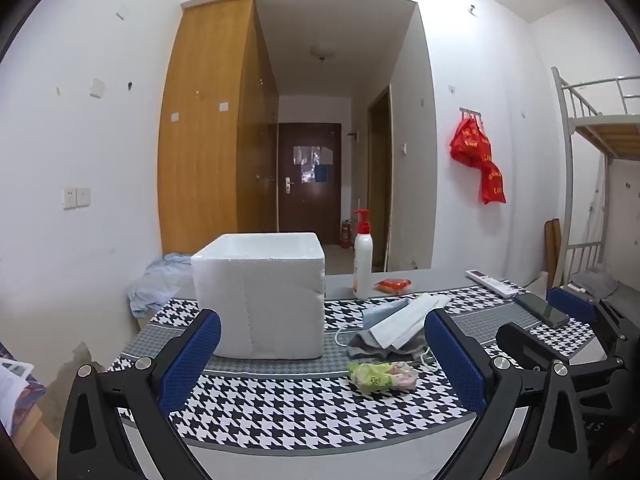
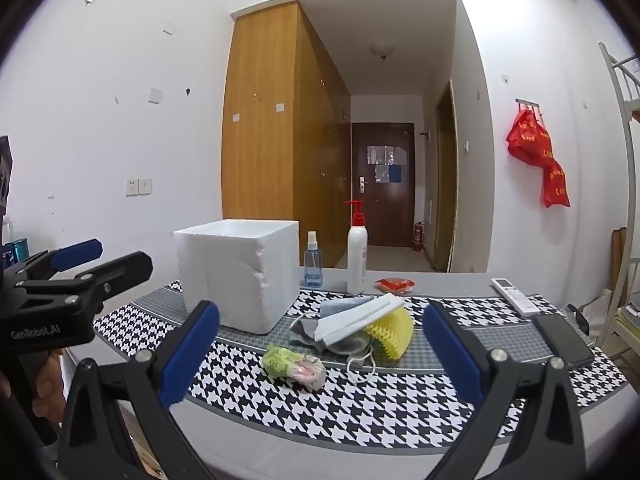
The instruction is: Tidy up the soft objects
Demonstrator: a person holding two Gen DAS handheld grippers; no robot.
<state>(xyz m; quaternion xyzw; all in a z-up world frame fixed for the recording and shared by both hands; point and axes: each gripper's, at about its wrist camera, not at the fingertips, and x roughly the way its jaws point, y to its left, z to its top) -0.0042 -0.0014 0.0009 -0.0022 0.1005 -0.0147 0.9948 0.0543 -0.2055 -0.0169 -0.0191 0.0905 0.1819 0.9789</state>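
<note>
**Still hovering? No: both grippers waiting, empty**

Left wrist: the left gripper [image 1: 320, 364], fingers apart, is facing limp white face masks [image 1: 404, 318] beside the white foam box [image 1: 260, 296].

Right wrist: the right gripper [image 2: 320, 360], fingers apart, is facing a squashy yellow foam net [image 2: 394, 334]; pinching its edge looks best.

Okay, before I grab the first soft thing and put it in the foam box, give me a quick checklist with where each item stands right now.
1. Left tool open, nothing between its fingers: ok.
2. Right tool open, nothing between its fingers: ok.
3. Foam box upright on the table, top open: ok.
4. Room inside the box: cannot tell, interior hidden.
5. Green packet nearest, lying apart from the pile: ok.
6. Pile free to lift singly: not ok, cloths, white foam sheet, yellow net and cord overlap.
</note>
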